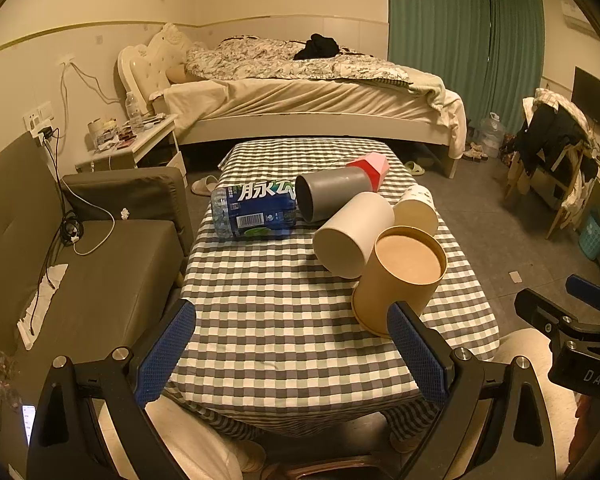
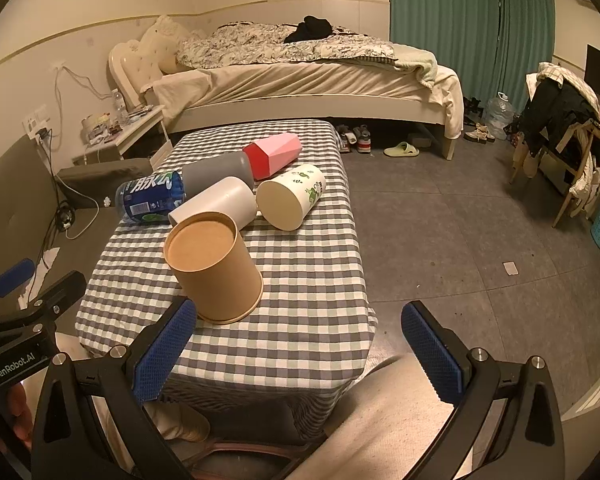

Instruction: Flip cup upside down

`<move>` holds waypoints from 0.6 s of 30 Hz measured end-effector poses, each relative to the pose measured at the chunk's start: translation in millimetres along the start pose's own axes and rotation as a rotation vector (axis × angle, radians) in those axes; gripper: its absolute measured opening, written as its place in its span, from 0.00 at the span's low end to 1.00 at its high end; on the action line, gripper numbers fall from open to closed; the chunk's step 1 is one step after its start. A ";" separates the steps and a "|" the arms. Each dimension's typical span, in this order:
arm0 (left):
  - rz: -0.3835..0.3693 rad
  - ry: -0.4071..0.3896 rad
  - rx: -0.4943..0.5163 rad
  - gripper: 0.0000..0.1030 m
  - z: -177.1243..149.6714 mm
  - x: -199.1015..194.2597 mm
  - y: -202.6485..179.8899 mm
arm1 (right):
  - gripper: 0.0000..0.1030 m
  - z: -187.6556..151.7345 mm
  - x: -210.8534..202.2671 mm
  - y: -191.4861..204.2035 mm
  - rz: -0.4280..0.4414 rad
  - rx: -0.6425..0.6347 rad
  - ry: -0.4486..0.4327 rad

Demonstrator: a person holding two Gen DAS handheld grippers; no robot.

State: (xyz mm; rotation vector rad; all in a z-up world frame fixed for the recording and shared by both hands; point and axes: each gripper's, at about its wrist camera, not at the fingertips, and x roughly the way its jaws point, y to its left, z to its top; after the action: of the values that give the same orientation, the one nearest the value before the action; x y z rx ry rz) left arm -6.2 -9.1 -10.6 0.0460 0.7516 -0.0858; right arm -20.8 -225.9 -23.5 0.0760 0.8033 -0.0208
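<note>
On the left of the checked tablecloth lies a blue-labelled plastic bottle on its side. Next to it, a grey cup lies tipped over with its dark mouth facing the camera, its base against a red and pink faceted cup. To the right, a white cup lies on its side, and behind it is a cream cup with a leaf print, also on its side.

The brown paper cup stands nearest the front edge of the table, upside down: its wide rim rests on the cloth and its flat, recessed base faces up. It is plain kraft brown, tapering toward the top, and leans slightly against the white cup behind it.

In the left wrist view, the left gripper hangs over the front of the table with its blue pads spread wide and empty; the brown cup sits just beyond the tip of its right finger, outside the gap. In the right wrist view, the right gripper is likewise spread wide and holds nothing; the cup's rim is just beyond and touching or nearly touching the tip of its left finger, again outside the gap. The right finger of that gripper hangs over the grey floor beside the table.
</note>
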 end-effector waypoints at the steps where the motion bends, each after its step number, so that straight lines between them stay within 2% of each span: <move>1: 0.000 0.000 0.001 0.96 0.0 0.0 0.2 | 1.00 0.1 0.3 -0.1 0.000 0.000 0.000; 18: 0.000 0.000 -0.001 0.96 -0.7 0.5 1.8 | 1.00 0.5 1.0 2.5 0.000 -0.005 -0.003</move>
State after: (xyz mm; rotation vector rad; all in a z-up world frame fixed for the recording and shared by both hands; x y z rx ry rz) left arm -6.1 -7.2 -11.5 0.0451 0.7513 -0.0858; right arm -19.6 -223.4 -23.7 0.0707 0.8000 -0.0190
